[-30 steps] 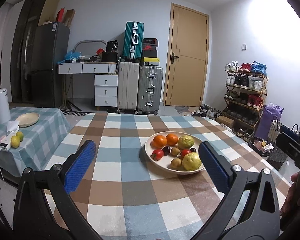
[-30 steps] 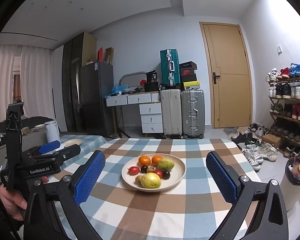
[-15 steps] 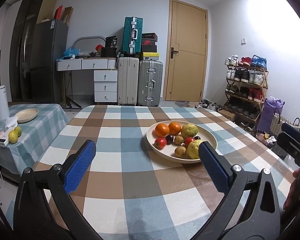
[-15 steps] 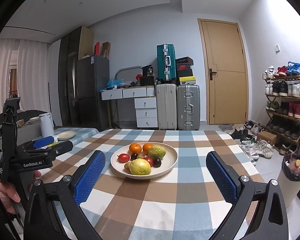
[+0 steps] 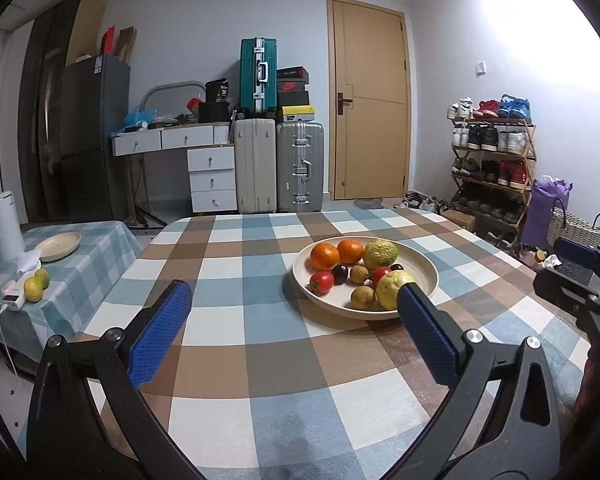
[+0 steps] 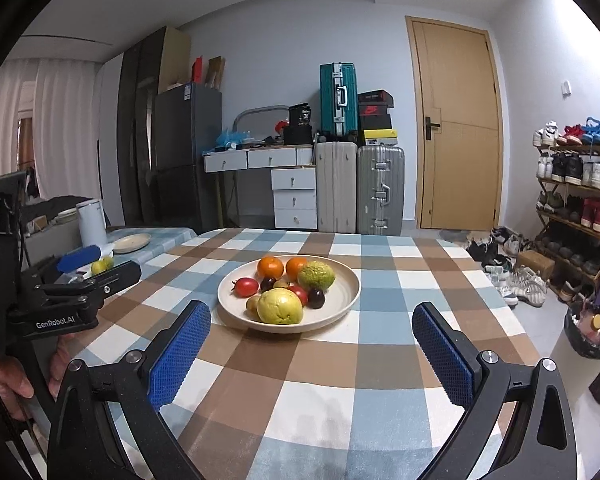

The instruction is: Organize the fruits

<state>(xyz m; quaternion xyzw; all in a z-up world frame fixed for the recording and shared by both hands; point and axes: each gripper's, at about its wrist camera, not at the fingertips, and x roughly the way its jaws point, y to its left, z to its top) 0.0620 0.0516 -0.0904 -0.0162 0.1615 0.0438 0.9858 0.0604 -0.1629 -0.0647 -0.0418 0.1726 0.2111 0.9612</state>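
a: left gripper (image 5: pixel 294 328) status?

b: jaws spread wide, nothing between the blue pads. it's over the checked tablecloth (image 5: pixel 228 340), not touching any fruit.

a: where's the fruit relative to it?

b: beige plate (image 5: pixel 420 276) sits ahead of it and off to its right. its right pad (image 5: pixel 426 334) overlaps the plate's near rim in the left wrist view, just in front of the yellow-green fruit (image 5: pixel 392 282). can't tell the height gap.

a: right gripper (image 6: pixel 312 346)?

b: also wide open, empty. plate (image 6: pixel 340 300) is straight ahead, slightly toward its left pad (image 6: pixel 178 354), apart from both pads. nearest item to the claw is the big yellow-green fruit (image 6: pixel 280 306) at the plate's near edge.

a: plate contents?

b: two oranges (image 6: pixel 271 267) at the far side, a green bumpy fruit (image 6: pixel 316 276) beside them on the right, a red tomato-like one (image 6: pixel 246 286) on the left, dark plum-like ones (image 6: pixel 316 298) and small brown ones (image 5: pixel 363 297) in the middle. all on the plate, clustered and touching.

a: anything off the plate?

b: second beige plate (image 5: pixel 58 246) on the side table (image 5: pixel 80 276), far left of the left gripper, bare. two small yellow-green fruits (image 5: pixel 34 289) near that table's front edge, next to a white device (image 5: pixel 14 300). white canister (image 5: pixel 5 226) behind the plate.

a: grippers relative to each other?

b: left one shows at the left edge of the right wrist view, held in a hand (image 6: pixel 8 380); well apart.
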